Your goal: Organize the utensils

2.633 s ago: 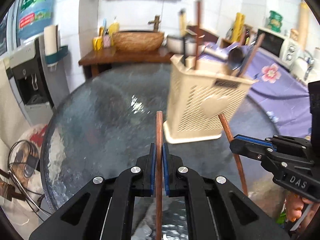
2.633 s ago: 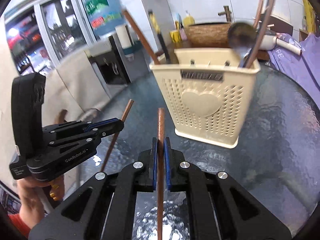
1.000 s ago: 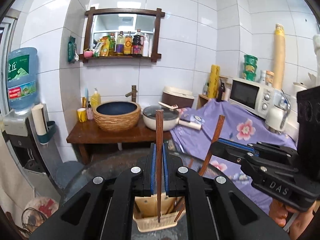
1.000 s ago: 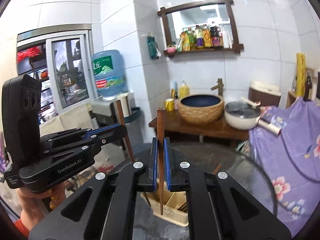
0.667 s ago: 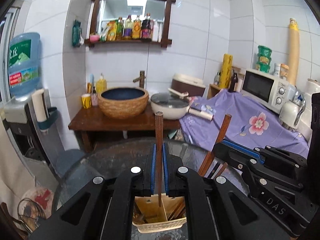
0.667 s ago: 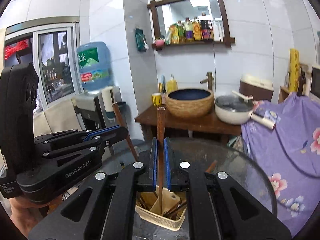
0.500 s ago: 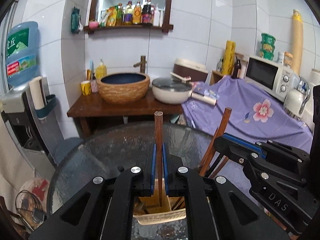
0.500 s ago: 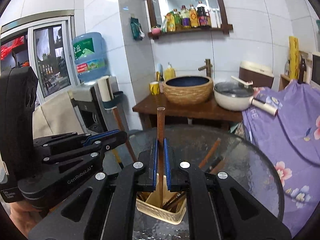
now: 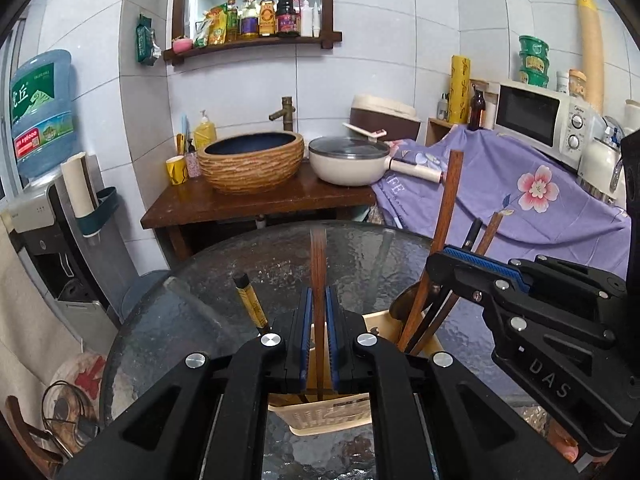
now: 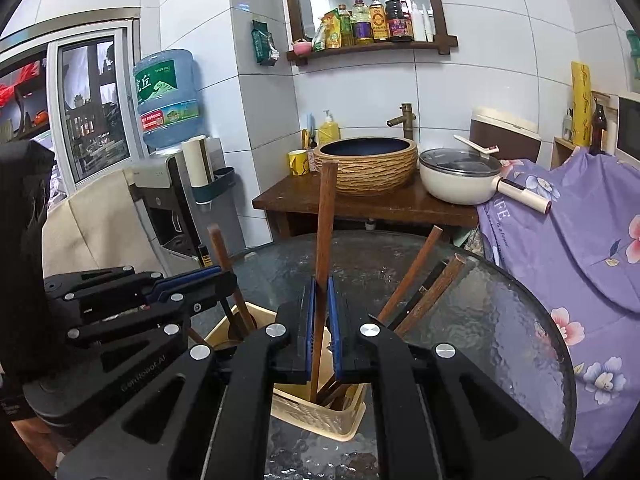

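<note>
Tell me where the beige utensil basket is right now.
The beige utensil basket stands on the round glass table, directly beneath both hand-held grippers; in the right wrist view it shows low at centre, under the right hand-held gripper.

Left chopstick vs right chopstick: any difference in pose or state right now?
The left chopstick looks motion-blurred and stands near vertical; the right chopstick is sharp and leans slightly right at its top. Shared: both are brown wood, each sits between blue-padded fingers of its own gripper, left gripper and right gripper, lower ends inside the beige basket.
</note>
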`<control>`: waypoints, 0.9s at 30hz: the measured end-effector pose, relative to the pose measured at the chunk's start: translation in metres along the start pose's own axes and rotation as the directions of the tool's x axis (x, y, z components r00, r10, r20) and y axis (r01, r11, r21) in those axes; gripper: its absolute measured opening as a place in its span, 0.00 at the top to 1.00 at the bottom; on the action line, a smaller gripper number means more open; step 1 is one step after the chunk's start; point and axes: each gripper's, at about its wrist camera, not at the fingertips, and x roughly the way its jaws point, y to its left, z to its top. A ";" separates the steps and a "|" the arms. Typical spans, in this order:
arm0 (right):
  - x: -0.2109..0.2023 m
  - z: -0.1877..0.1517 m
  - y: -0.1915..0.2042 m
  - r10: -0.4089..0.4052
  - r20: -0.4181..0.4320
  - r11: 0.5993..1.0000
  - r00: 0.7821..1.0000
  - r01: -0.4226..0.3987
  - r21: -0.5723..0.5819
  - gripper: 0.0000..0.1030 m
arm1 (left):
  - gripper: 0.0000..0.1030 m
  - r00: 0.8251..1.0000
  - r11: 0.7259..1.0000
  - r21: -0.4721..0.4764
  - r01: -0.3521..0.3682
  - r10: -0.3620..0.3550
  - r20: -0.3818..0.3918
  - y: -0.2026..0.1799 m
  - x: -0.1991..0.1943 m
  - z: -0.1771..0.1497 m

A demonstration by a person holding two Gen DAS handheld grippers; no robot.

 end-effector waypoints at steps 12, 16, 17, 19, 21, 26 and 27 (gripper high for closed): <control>-0.076 -0.022 0.006 -0.026 0.157 1.000 0.987 0.028 -0.010 0.35 | 0.16 0.977 0.996 -0.079 0.028 -0.010 0.213 0.011 -0.089 -0.031; -0.114 -0.061 0.018 -0.047 0.199 0.998 0.979 0.056 -0.038 0.24 | 0.07 0.955 0.995 -0.101 0.012 0.019 0.297 0.011 -0.124 -0.073; -0.123 -0.072 0.023 -0.044 0.204 0.997 0.978 0.055 -0.047 0.22 | 0.07 0.949 0.994 -0.107 0.000 0.034 0.314 0.009 -0.133 -0.087; -0.140 -0.096 0.032 -0.048 0.219 0.997 0.975 0.061 -0.051 0.16 | 0.07 0.942 0.993 -0.115 -0.021 0.058 0.330 0.006 -0.146 -0.115; -0.154 -0.116 0.038 -0.051 0.228 0.997 0.972 0.064 -0.049 0.14 | 0.07 0.941 0.993 -0.116 -0.037 0.074 0.329 0.002 -0.156 -0.138; -0.188 -0.172 0.058 -0.068 0.257 0.997 0.964 0.074 -0.016 0.11 | 0.07 0.946 0.986 -0.164 -0.029 0.080 0.314 -0.001 -0.180 -0.185; -0.194 -0.181 0.061 -0.073 0.264 0.997 0.962 0.079 -0.012 0.10 | 0.07 0.949 0.982 -0.185 -0.020 0.077 0.306 -0.001 -0.185 -0.194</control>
